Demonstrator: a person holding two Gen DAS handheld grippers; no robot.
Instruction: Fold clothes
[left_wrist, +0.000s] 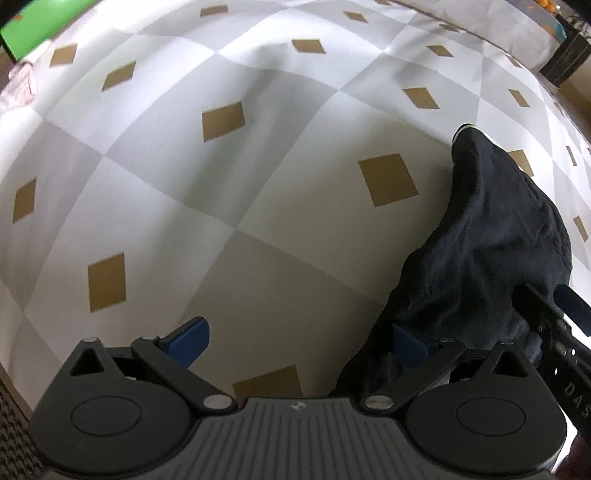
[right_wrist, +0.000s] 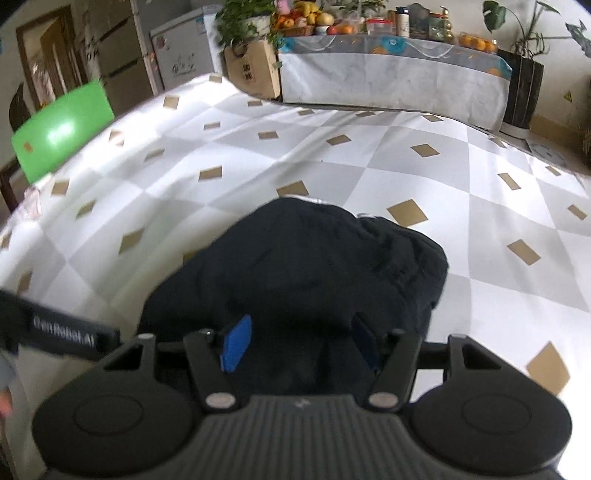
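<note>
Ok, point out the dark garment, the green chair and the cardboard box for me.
dark garment (right_wrist: 314, 258): right wrist view, on the middle of the bunched cloth.
green chair (right_wrist: 62, 129): right wrist view, on the flat of its backrest.
cardboard box (right_wrist: 255, 70): right wrist view, on its front face.

Checked cloth (right_wrist: 369, 155), white and grey with tan diamonds, over a broad surface — green chair back (right_wrist: 62, 129) at left; cloth-covered side table (right_wrist: 391, 77) with fruit and jars; cardboard box (right_wrist: 255, 70); white fridge (right_wrist: 181, 61); potted plants (right_wrist: 524, 74); daylight.
</note>
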